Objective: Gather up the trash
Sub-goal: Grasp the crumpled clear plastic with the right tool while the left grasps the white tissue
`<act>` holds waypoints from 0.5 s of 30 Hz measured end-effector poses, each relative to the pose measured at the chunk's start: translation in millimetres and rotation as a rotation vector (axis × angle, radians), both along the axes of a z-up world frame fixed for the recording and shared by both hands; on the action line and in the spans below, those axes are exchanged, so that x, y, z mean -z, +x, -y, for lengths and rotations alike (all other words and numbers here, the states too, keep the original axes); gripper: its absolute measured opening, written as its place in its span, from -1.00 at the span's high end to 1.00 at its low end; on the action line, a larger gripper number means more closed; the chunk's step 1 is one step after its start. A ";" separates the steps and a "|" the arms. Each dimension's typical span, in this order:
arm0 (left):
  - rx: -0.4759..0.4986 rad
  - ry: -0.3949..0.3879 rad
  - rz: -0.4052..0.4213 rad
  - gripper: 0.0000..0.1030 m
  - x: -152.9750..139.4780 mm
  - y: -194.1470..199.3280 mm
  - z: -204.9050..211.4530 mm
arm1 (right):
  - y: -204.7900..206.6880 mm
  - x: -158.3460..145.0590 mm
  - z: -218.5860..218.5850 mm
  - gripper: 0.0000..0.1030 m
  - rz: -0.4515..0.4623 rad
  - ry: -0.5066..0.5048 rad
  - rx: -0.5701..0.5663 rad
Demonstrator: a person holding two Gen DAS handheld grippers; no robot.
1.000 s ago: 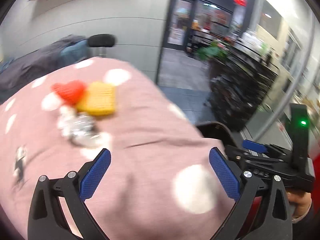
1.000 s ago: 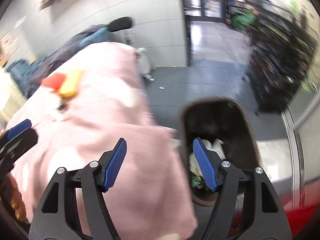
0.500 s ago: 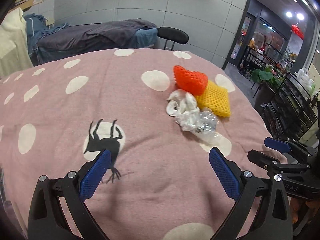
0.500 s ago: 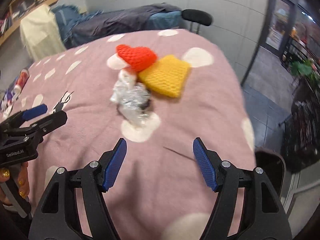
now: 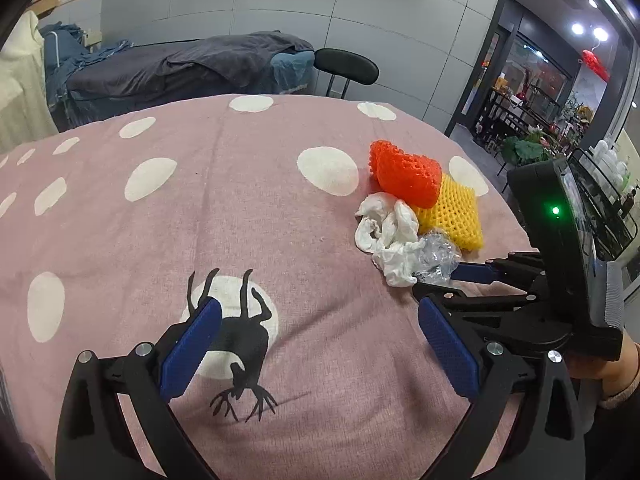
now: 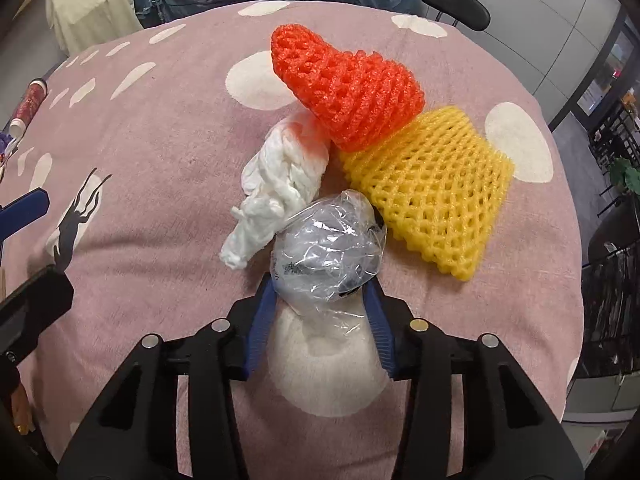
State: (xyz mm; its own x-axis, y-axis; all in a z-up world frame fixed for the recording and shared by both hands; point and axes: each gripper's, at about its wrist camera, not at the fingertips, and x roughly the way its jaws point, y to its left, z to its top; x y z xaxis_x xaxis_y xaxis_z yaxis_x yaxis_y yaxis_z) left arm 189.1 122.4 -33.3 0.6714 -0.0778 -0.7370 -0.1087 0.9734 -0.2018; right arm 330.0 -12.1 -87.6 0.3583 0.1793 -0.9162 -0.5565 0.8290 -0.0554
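A small trash pile lies on the pink dotted tablecloth (image 5: 240, 200): an orange foam net (image 6: 348, 84) on a yellow foam net (image 6: 432, 196), a crumpled white tissue (image 6: 280, 184), and a crumpled clear plastic wrap (image 6: 328, 248) nearest me. My right gripper (image 6: 320, 284) points steeply down at the wrap. Its jaws are closing, and both blue pads touch the wrap's sides. In the left wrist view the same pile (image 5: 404, 208) is at the right, with the right gripper (image 5: 448, 280) at the wrap (image 5: 438, 258). My left gripper (image 5: 320, 344) hovers open over the deer print (image 5: 240, 332), holding nothing.
The table's edge curves away close behind and right of the pile. A dark bin (image 6: 612, 236) stands on the floor past that edge. A black chair (image 5: 346, 66) and a blanket-covered couch (image 5: 180, 64) are behind the table. A tube (image 6: 28, 104) lies at the far left.
Both views swung from the table's edge and floor bin back over the table. The right gripper came down onto the pile and its jaws narrowed around the clear plastic wrap. The left gripper stayed open.
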 end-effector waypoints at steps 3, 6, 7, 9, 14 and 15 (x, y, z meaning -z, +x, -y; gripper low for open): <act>0.029 -0.010 -0.018 -0.85 4.4 10.9 3.6 | -7.5 -7.2 11.7 0.28 0.022 0.012 0.008; 0.078 0.008 -0.032 -0.70 5.5 24.4 14.7 | -22.0 -22.8 34.5 0.29 0.051 0.051 0.042; 0.098 0.011 -0.034 -0.68 5.8 29.5 19.1 | -26.1 -27.0 41.7 0.29 0.054 0.064 0.057; 0.148 0.017 -0.048 -0.65 8.0 43.7 31.9 | -34.8 -34.4 60.8 0.29 0.069 0.088 0.099; 0.237 0.067 -0.107 -0.57 22.3 75.1 63.7 | -49.4 -46.2 104.3 0.29 0.087 0.145 0.206; 0.244 0.089 -0.130 -0.41 27.2 83.0 70.3 | -52.6 -48.2 111.5 0.29 0.090 0.157 0.223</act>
State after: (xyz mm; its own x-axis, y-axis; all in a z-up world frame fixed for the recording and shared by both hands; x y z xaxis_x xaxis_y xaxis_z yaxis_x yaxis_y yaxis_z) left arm 272.1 52.1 -60.6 0.5404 -0.1571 -0.8266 0.1117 0.9871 -0.1146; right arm 277.5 -123.5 -39.5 0.4832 0.2240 -0.8464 -0.3582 0.9327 0.0424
